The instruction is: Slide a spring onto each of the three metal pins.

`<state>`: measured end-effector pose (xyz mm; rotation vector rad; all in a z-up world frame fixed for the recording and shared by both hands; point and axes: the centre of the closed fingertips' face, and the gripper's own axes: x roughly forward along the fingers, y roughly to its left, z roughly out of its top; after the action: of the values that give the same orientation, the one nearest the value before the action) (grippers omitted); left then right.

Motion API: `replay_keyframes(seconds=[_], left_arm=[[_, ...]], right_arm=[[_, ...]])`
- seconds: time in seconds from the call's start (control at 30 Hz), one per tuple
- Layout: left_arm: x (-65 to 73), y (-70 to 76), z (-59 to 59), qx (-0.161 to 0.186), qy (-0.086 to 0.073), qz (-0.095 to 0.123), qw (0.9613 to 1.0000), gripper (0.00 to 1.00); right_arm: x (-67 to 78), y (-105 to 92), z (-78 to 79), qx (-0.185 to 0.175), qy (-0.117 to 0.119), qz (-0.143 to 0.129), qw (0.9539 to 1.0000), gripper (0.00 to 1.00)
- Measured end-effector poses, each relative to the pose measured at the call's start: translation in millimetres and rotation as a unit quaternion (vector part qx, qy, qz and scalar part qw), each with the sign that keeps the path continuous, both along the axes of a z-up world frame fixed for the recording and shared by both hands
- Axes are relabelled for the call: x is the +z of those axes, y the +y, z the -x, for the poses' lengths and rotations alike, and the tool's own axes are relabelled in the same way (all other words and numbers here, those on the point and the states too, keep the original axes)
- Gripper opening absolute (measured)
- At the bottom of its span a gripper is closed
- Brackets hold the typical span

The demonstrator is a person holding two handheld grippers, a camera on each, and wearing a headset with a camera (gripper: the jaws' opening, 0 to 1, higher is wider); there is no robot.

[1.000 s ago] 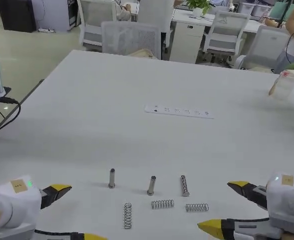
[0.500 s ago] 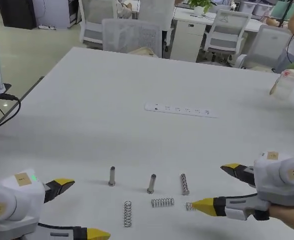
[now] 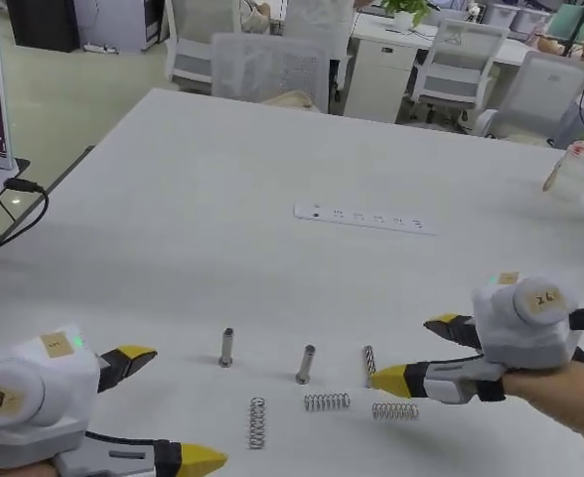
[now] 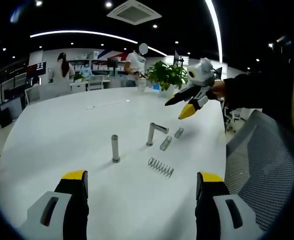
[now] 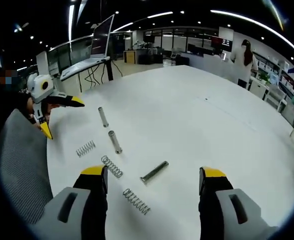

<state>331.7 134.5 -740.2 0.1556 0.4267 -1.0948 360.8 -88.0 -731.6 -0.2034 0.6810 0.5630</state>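
Gaping wide and empty, left tongs (image 3: 173, 405) and right tongs (image 3: 408, 351) flank the pins (image 3: 305, 364) and loose springs (image 3: 326, 401)

Your pins (image 3: 305, 364) are smooth, bright metal; the springs (image 3: 327, 401) are thin coiled metal wire. The table (image 3: 222, 229) under them is matt white and smooth. Your left gripper (image 3: 178, 405) and right gripper (image 3: 408, 351) wear smooth white plastic shells with yellow tips, slightly glossy.

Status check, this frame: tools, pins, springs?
Left tool and right tool open, empty. Two upright pins, third pin lying flat. Three springs loose on the table, none fitted. Nothing blocking.
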Motion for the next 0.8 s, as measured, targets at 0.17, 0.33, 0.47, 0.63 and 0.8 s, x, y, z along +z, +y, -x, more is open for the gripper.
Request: replay_keyframes(seconds=[0.17, 0.33, 0.47, 0.63, 0.8], left_arm=[[2.1, -1.4, -1.2, 0.001, -0.001, 0.005, 1.0000, 0.87], [2.6, -1.2, -2.2, 0.003, -0.001, 0.007, 1.0000, 0.87], [2.6, -1.3, -2.5, 0.003, -0.001, 0.007, 1.0000, 0.86], [2.7, -1.6, -2.4, 0.003, -0.001, 0.007, 1.0000, 0.86], [3.1, -1.3, -2.8, 0.004, 0.000, 0.008, 1.0000, 0.86]], right_arm=[[-4.3, 0.3, -9.4, -0.011, 0.016, 0.011, 0.9998, 0.67], [-8.1, 1.1, -15.5, -0.020, 0.029, 0.018, 0.9992, 0.64], [-12.9, 1.1, -21.0, -0.029, 0.042, 0.025, 0.9984, 0.61], [-19.1, 2.0, -26.7, -0.038, 0.060, 0.039, 0.9967, 0.56], [-26.2, 2.9, -30.1, -0.048, 0.077, 0.046, 0.9948, 0.51]])
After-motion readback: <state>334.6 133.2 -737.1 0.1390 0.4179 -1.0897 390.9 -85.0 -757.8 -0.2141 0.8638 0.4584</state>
